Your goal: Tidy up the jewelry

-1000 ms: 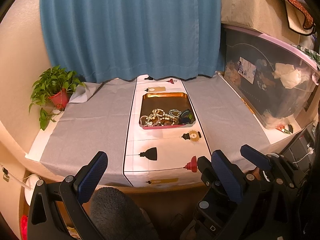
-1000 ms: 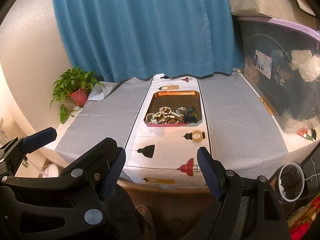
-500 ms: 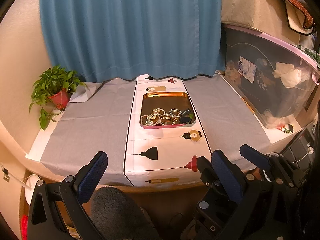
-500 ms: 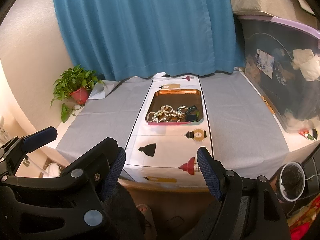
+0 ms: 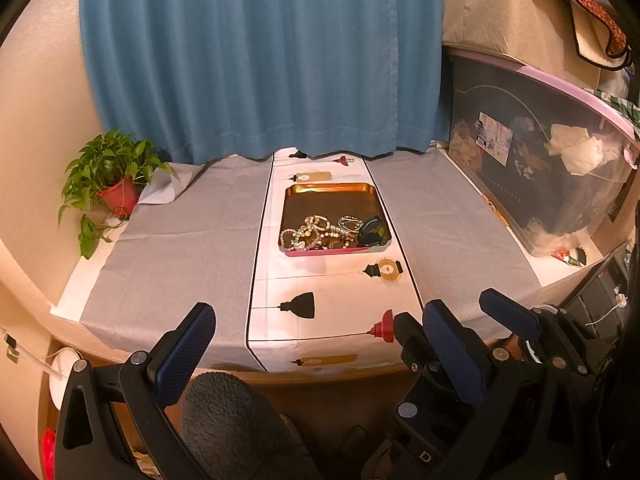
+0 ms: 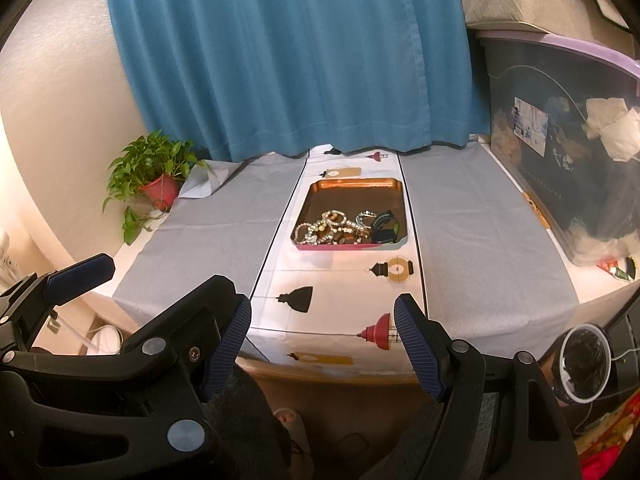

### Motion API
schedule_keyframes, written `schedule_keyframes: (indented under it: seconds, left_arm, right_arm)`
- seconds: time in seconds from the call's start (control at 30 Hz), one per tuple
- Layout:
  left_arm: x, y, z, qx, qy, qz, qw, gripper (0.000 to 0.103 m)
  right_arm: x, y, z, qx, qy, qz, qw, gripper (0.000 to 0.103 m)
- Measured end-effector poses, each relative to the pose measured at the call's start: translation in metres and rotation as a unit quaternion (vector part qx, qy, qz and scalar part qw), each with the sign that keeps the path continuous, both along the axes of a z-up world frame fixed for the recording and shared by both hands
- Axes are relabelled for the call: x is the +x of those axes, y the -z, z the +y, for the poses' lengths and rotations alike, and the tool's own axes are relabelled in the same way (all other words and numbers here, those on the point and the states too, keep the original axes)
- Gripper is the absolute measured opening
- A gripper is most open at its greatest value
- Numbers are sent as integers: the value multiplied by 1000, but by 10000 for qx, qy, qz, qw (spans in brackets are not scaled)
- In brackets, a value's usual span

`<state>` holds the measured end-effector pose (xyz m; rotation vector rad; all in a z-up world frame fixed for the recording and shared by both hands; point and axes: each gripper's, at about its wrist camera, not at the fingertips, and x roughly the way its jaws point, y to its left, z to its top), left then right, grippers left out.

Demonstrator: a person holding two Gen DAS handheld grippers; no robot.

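Note:
A copper tray with a pink rim point(image 5: 328, 191) point(image 6: 356, 182) sits mid-table on a white runner printed with lamps. In its near half lies a tangled heap of beaded bracelets and chains point(image 5: 316, 233) point(image 6: 332, 229), with a dark round piece point(image 5: 370, 229) point(image 6: 385, 225) at its right. My left gripper point(image 5: 316, 334) is open and empty, held back over the table's front edge. My right gripper point(image 6: 322, 322) is open and empty beside it, also short of the tray.
A potted green plant point(image 5: 109, 178) point(image 6: 154, 172) stands at the far left. A dark clear storage bin point(image 5: 536, 176) point(image 6: 568, 152) lines the right side. A blue curtain point(image 5: 256, 56) hangs behind. Grey cloth point(image 5: 180, 240) covers both table sides.
Both views have shifted very slightly; the tray sits a touch higher in the right wrist view. Both grippers stay open and empty.

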<state>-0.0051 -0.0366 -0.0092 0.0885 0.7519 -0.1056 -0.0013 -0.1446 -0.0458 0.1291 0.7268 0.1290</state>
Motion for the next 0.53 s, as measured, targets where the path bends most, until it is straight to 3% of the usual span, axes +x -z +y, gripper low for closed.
schedule_keyframes:
  seconds: [0.53]
  left_arm:
    - [1, 2, -1, 19, -28, 47, 10000, 103]
  right_arm:
    - [-1, 3, 1, 6, -31, 35, 10000, 75]
